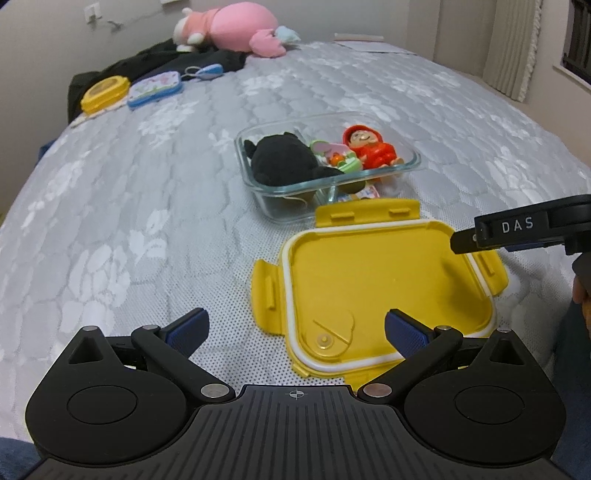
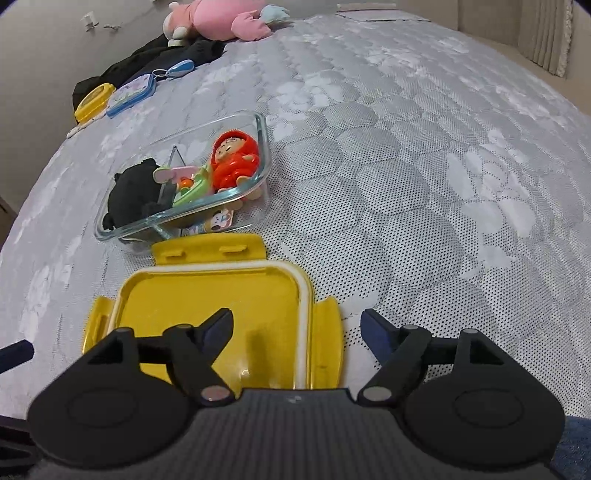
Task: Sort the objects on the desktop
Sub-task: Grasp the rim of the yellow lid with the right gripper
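home bedroom: quilted mattress (image 1: 332, 92), pink plush toy (image 1: 229, 27) (curtained window (image 1: 517, 44))

White letters "DAS" stand on the right tool (image 1: 465, 243), nothing else legible.

Both tools gape wide — left tool (image 1: 294, 328), right tool (image 2: 296, 326).

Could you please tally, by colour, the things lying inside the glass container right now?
In the glass container:
Black: 1, the plush
Red: 1, the doll
Green and pink: 1, the small toy
Total: 3
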`<state>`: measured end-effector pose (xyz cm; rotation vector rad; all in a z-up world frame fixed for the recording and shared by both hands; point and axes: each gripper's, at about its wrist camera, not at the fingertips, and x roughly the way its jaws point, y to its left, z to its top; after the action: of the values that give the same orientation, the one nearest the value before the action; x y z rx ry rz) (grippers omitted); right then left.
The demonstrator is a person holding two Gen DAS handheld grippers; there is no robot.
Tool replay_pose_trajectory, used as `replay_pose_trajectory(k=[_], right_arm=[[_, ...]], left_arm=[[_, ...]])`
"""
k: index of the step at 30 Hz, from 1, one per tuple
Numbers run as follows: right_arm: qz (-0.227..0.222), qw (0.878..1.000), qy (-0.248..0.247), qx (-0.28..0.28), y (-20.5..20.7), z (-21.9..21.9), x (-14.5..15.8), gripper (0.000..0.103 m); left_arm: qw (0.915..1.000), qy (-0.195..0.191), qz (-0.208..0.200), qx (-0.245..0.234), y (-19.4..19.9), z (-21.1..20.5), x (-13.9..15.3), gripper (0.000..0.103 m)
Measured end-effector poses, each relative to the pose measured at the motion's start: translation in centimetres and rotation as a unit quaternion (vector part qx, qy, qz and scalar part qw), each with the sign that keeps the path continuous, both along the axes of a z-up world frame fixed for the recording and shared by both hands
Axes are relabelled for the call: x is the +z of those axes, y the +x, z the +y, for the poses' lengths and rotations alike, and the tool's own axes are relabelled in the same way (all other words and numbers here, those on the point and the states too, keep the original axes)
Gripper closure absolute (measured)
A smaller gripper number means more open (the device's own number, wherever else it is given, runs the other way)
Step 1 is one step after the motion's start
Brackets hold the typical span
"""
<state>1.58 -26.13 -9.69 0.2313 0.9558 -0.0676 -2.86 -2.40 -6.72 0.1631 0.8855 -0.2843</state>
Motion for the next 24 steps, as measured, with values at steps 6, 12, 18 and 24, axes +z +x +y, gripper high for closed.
replay_pose_trajectory(k=[6,12,18,24], right_arm=[[-0.009,1.0,-0.003,-0.014,0.1,-0.4,0.1,0.026],[0.013,1.0,-0.015,-0.017,0.8,-0.4,-0.6,0.026],[0.052,0.998,0.03,-0.035,2.9,-2.1,-1.8,0.026],[0.063,0.997,0.012,0.051,4.5,-1.0,-1.6,0.026]], left_arm=[[0.9998,-0.019,0.005,0.003,0.2,0.4,0.0,0.0],[0.9996,-0.028,0.011,0.003,0.3,0.5,-0.1,0.0],[0.9993,-0.031,-0.012,-0.02,-0.5,0.2,0.5,0.0],[0.9961,0.015,-0.035,-0.079,-2.2,-2.0,0.5,0.0]])
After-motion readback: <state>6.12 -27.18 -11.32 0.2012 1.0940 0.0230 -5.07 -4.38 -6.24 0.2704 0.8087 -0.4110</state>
